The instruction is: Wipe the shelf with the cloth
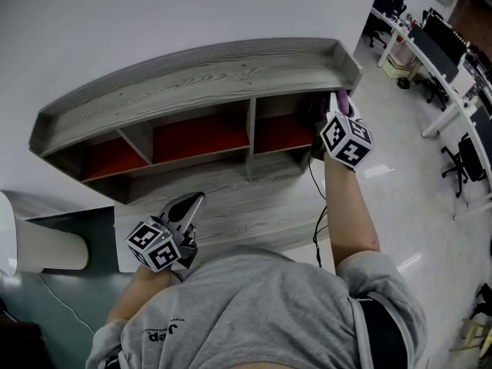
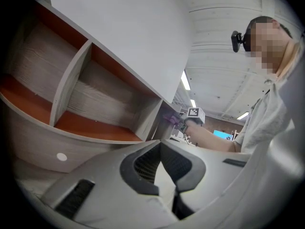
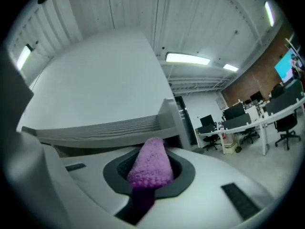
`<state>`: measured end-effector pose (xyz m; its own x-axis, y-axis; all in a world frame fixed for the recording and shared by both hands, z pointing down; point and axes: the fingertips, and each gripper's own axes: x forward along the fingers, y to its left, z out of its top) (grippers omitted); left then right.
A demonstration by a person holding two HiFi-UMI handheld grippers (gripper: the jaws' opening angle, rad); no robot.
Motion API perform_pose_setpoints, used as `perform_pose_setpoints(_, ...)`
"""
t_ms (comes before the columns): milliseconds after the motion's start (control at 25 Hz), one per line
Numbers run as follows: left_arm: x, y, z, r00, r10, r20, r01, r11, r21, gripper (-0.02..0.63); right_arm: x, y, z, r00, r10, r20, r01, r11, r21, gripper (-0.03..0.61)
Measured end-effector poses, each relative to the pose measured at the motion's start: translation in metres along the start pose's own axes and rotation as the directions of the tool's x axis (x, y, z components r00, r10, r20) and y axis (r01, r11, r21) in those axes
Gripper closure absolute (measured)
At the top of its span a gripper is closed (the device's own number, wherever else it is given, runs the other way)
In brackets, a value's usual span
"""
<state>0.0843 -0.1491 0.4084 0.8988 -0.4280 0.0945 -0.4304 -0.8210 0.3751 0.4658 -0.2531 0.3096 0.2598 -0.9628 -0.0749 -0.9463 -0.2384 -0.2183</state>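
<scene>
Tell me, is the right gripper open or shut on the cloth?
Shut on the cloth: in its own view, the right gripper pinches it between both pads.

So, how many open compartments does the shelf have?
3, side by side in the shelf: the left compartment, the middle compartment and the right compartment. The right gripper with the purple cloth covers that end, so more may be hidden.

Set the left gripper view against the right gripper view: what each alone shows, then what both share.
Left only: red-floored compartments, the left gripper shut and empty, the person's arm. Right only: office desks and chairs. Both: the grey shelf, and the right gripper shut on the purple cloth.
</scene>
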Motion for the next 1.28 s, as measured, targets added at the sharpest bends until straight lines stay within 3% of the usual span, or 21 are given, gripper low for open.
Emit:
perform_pose_setpoints(120,-0.005,0.005,0.0,1.0,0.014,0.005,-0.014,1.0,0.004,0.597,0.001,0.064,-0.014,0.99,0.127,-0.054,-0.134,0.982,-0.132,0.522)
perform_pose_setpoints(320,-0.016,0.008,0.007,0.998,0.041,0.037,-0.041,0.999,-0.009,0.597,-0.004,0.17,-0.037,0.94,0.317,-0.122,-0.339,0.898,-0.281,0.522)
perform_pose_setpoints(520,-0.034,0.014,0.007,0.997,0.058,0.043,-0.058,0.998,-0.019,0.597,-0.009,0.186,-0.045,0.924,0.342,-0.168,-0.381,0.832,-0.402,0.529)
perform_pose_setpoints(680,-0.045,0.018,0.009,0.998,0.03,0.05,-0.03,1.0,-0.004,0.597,-0.017,0.184,-0.052,0.915,0.345,-0.207,-0.403,0.777,-0.483,0.522)
perform_pose_setpoints(800,-0.058,0.019,0.015,0.998,0.002,0.063,-0.002,1.0,-0.006,0.597,-0.039,0.165,-0.07,0.892,0.347,-0.289,-0.442,0.801,-0.403,0.52)
perform_pose_setpoints(1000,-0.083,0.034,0.01,0.998,-0.014,0.06,0.015,1.0,-0.018,0.597,-0.114,0.125,-0.097,0.844,0.432,-0.32,-0.487,0.866,-0.116,0.522)
perform_pose_setpoints(1120,-0.085,0.031,0.009,0.998,0.004,0.063,-0.005,1.0,0.018,0.597,-0.151,0.106,-0.102,0.834,0.463,-0.301,-0.484,0.875,0.006,0.522)
perform_pose_setpoints(1280,-0.081,0.004,0.007,0.994,0.05,0.093,-0.055,0.998,0.043,0.597,-0.189,0.073,-0.105,0.817,0.486,-0.31,-0.492,0.868,0.062,0.52)
